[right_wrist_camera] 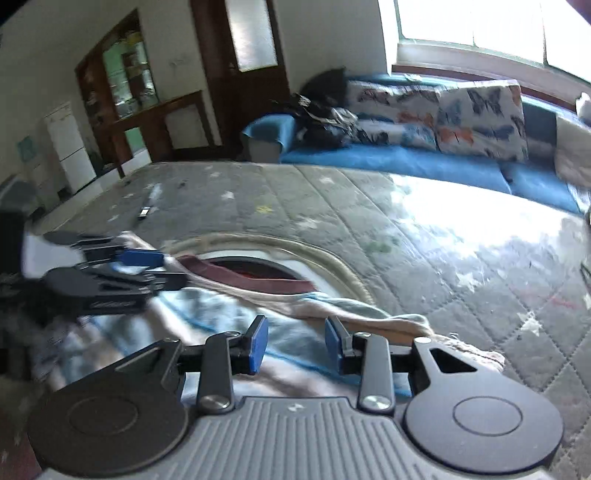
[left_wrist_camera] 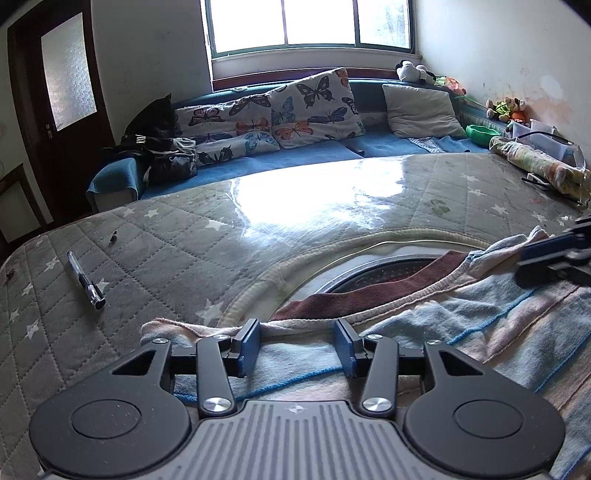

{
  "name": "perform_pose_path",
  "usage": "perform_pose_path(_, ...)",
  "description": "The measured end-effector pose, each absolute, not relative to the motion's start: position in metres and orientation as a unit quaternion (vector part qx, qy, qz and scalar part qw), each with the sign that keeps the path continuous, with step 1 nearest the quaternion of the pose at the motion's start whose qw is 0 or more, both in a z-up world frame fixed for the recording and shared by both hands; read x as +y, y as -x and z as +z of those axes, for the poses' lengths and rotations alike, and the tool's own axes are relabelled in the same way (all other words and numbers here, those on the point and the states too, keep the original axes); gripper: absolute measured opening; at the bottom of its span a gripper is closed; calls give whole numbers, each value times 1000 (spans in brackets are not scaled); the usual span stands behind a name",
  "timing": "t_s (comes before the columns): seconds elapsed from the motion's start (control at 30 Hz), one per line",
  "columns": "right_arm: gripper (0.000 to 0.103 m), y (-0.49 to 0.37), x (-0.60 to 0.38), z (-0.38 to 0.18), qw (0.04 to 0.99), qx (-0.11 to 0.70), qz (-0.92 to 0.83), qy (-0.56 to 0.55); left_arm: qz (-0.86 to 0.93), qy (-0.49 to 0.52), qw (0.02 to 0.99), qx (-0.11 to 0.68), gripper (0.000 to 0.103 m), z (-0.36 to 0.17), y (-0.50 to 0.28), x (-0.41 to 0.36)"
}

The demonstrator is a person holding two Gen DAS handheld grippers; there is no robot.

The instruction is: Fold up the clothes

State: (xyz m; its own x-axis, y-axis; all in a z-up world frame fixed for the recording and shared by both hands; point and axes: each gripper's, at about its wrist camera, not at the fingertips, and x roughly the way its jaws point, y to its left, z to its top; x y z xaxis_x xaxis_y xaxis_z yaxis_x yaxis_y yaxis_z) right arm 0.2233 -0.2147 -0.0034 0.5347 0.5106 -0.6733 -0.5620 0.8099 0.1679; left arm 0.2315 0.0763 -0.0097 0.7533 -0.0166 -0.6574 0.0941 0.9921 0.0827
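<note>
Both tongs apart over garment.

Bright window, blue sofa, butterfly cushions, dark door.

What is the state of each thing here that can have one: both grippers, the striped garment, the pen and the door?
Left gripper: open, over the garment.
Right gripper: open, over the garment.
Pale blue and pink striped knit garment: spread out, unfolded.
Black pen: capped, lying flat on the quilted cover.
Dark wooden door with frosted glass: shut.
</note>
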Motion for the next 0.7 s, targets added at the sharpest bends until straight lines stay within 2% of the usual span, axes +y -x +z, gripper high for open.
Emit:
perform_pose_path(0.07,32,-238,-221,-13,880,385,276,26,-31,-53,936,346,48,-7,-229,76)
perform_pose_path(0.1,24,-242,-225,-16,881,389,268,22,-32,-52,937,345,48,-6,-228,76)
perform_pose_path(0.13,21,-244,-230,-18,882,391,261,19,-33,-51,937,343,48,-5,-227,77)
perform_pose_path(0.47,24,-203,-254,5,884,373,278,46,-48,-36,946,320,54,11,-209,74)
perform_pose_path(0.7,31,-160,-255,-1,877,371,297,68,-113,-58,944,306,54,21,-160,46)
